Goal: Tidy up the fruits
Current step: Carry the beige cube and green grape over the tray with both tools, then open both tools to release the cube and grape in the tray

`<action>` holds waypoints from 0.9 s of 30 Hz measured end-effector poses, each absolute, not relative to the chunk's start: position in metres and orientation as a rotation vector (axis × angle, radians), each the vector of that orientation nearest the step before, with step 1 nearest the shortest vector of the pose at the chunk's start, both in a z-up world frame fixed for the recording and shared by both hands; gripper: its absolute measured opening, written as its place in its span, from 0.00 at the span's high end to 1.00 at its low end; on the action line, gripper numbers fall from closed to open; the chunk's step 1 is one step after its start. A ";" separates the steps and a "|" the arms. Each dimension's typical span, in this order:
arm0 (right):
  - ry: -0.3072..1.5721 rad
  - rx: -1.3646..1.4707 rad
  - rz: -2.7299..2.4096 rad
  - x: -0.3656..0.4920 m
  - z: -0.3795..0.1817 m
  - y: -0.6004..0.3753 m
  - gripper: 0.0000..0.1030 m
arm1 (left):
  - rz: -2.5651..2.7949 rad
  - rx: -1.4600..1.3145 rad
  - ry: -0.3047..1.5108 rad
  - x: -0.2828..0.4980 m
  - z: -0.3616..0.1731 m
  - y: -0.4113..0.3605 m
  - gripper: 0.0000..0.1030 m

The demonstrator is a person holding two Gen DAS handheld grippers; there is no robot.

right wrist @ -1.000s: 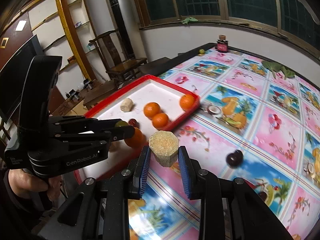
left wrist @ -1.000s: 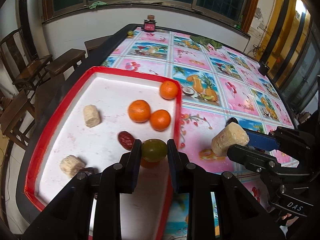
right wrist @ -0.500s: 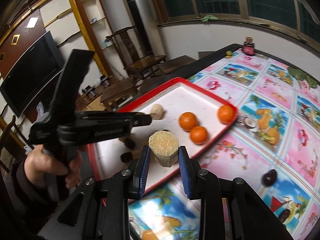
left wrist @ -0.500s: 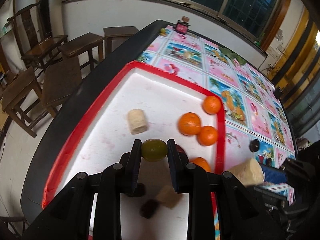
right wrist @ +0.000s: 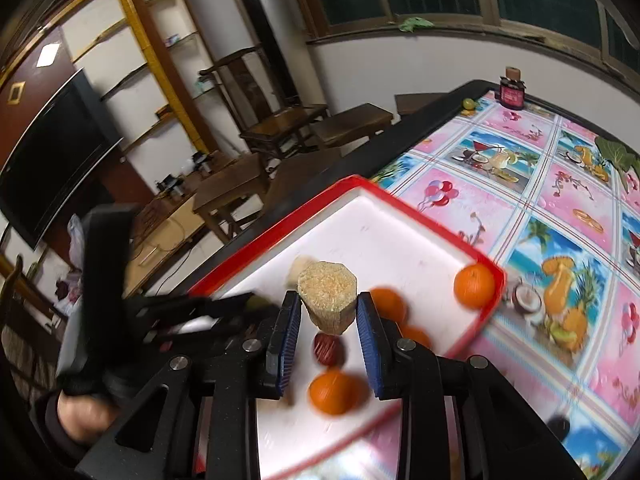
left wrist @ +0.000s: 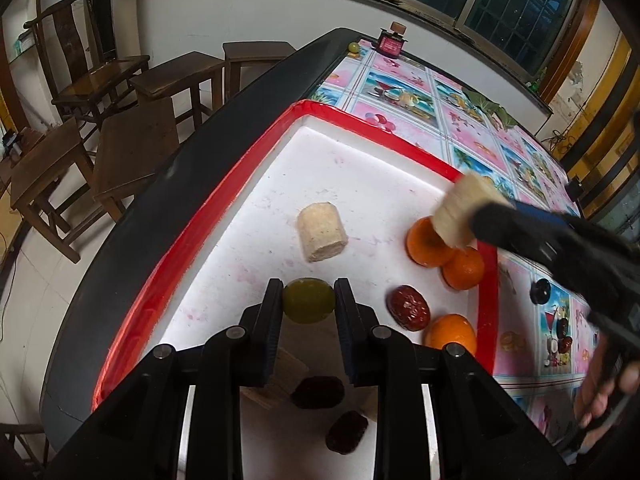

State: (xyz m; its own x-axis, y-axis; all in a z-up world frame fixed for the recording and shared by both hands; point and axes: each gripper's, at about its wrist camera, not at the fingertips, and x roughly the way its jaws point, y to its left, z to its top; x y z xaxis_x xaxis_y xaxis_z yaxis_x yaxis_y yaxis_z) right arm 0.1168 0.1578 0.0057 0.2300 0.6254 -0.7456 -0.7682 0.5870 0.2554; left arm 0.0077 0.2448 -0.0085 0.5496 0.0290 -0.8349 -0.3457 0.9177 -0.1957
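Observation:
A white tray with a red rim point(left wrist: 224, 200) point(right wrist: 276, 236) lies on the table. My left gripper point(left wrist: 308, 300) is shut on a small green fruit point(left wrist: 308, 300) just above the tray floor. My right gripper point(right wrist: 327, 312) is shut on a pale sugarcane chunk point(right wrist: 327, 296) point(left wrist: 466, 212), held over the tray's right part above the oranges. In the tray lie another sugarcane chunk point(left wrist: 320, 232), several oranges point(left wrist: 428, 244) point(right wrist: 474, 284), a red date point(left wrist: 408, 308) point(right wrist: 328, 350) and dark dates point(left wrist: 318, 392). Part of a further chunk is hidden under my left fingers.
A dark fruit point(left wrist: 540, 291) lies on the flowered tablecloth point(right wrist: 560, 208) right of the tray. A small jar point(left wrist: 390, 42) and a green fruit point(left wrist: 353, 47) stand at the table's far end. Wooden chairs and stools point(left wrist: 132, 120) stand beside the table's black edge.
My right gripper has carried the sugarcane chunk from over the tablecloth to above the tray. My left gripper moved left over the tray and lower, still shut on the green fruit.

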 end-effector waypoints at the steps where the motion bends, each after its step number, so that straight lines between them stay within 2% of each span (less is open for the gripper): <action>1: 0.937 -0.179 0.960 0.122 0.003 0.162 0.72 | 0.229 -0.357 0.969 0.008 -0.009 0.246 0.77; 12: 0.941 -0.242 0.933 0.161 -0.025 0.214 0.72 | 0.239 -0.346 0.982 0.015 -0.016 0.255 0.77; 27: 0.951 -0.294 0.912 0.171 -0.047 0.227 0.70 | 0.242 -0.357 0.977 0.016 -0.019 0.261 0.77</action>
